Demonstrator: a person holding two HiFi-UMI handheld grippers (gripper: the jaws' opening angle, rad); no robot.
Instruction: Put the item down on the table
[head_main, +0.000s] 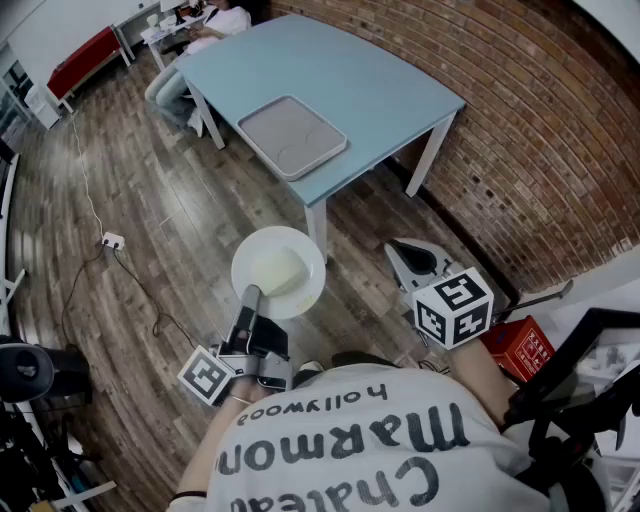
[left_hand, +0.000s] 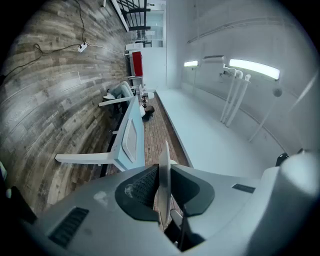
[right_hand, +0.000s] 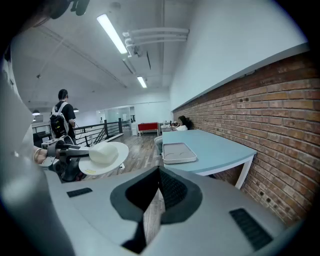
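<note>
Left hand-held gripper (head_main: 251, 298) clenched on plate (head_main: 280, 268) rim; right hand-held gripper (head_main: 404, 256) clenched, empty.

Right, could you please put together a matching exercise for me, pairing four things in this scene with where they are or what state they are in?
Things:
1. white plate
2. grey tray
3. right gripper
4. blue table

Places or states:
A. beside the brick wall
B. jaws together, nothing between them
C. lying on the tabletop
D. clamped by its rim in the left gripper

Pairs: 1-D, 2-C, 3-B, 4-A
</note>
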